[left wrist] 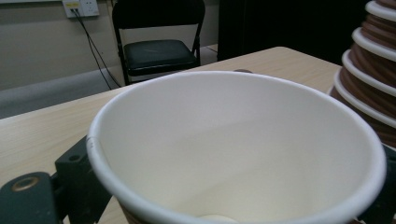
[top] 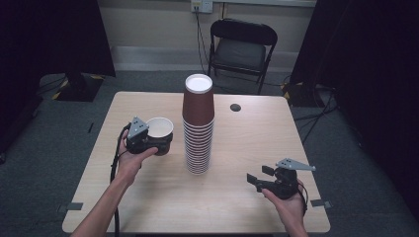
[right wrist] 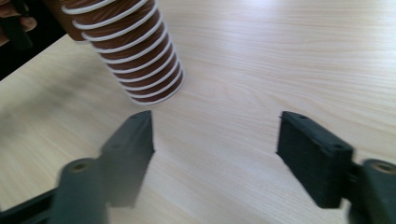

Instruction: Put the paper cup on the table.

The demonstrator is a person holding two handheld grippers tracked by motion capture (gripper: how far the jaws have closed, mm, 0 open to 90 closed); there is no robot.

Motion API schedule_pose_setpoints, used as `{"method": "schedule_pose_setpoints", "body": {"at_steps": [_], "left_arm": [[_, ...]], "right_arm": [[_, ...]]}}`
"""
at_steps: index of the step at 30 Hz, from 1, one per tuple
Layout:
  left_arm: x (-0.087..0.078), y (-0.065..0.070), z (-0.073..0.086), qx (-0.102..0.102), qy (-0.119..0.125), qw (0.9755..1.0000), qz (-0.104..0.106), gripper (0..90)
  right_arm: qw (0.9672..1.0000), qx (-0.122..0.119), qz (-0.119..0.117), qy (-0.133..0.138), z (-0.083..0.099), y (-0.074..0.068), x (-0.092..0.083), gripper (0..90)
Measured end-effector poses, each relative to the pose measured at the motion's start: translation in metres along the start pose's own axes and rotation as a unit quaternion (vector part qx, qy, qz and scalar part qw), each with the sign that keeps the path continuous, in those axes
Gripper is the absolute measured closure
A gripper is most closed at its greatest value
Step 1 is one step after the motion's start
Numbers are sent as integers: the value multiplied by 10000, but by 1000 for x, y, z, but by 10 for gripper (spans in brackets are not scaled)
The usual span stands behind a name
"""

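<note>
A tall stack of brown paper cups (top: pixel 198 133), mouths down, stands in the middle of the wooden table (top: pixel 148 197). To its left my left gripper (top: pixel 157 143) is shut on a single brown paper cup (top: pixel 160 129) held upright, its white inside facing up. In the left gripper view that cup (left wrist: pixel 233 140) sits between the black jaws, with the stack (left wrist: pixel 369 70) close at the right. My right gripper (top: pixel 259 176) hovers low at the right front of the table, open and empty, pointing toward the stack. The right gripper view shows its jaws wide apart (right wrist: pixel 217 135) over bare wood, short of the stack's base (right wrist: pixel 135 60).
A black folding chair (top: pixel 242 44) stands beyond the far edge of the table. A small black cable hole (top: pixel 235 107) lies in the tabletop right of the stack. Dark curtains hang at both sides. Bare wood lies in front of the stack.
</note>
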State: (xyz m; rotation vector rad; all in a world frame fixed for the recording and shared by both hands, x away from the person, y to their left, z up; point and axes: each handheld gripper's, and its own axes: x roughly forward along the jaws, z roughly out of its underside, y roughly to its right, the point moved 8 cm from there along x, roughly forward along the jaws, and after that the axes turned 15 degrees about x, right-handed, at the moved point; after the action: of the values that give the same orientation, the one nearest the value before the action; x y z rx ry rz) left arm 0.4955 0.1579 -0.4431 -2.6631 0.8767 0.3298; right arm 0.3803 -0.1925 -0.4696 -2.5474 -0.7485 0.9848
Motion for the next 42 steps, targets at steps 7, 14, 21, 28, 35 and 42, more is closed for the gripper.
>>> {"method": "schedule_pose_setpoints", "body": {"at_steps": [7, 14, 21, 28, 35, 42], "left_arm": [[10, -11, 5, -3, -105, 9999, -94, 80], [20, -23, 34, -203, -502, 9985, -128, 79], [26, -29, 49, -286, -632, 9974, -197, 74], [26, -24, 51, -129, -610, 9977, -259, 81], [20, -23, 53, -133, -683, 9974, -207, 79], [16, -24, 59, -251, -823, 9963, -66, 78]], "right_arm": [[10000, -9, -4, 8, 1, 1, 0, 227], [10000, -5, -46, -9, 2, 1, 0, 247], [10000, 14, -59, -24, 2, 1, 0, 252], [10000, 14, -74, -11, 2, 1, 0, 252], [10000, 16, -75, -44, 3, 1, 0, 252], [9999, 13, -98, -38, 3, -1, 1, 251]]}}
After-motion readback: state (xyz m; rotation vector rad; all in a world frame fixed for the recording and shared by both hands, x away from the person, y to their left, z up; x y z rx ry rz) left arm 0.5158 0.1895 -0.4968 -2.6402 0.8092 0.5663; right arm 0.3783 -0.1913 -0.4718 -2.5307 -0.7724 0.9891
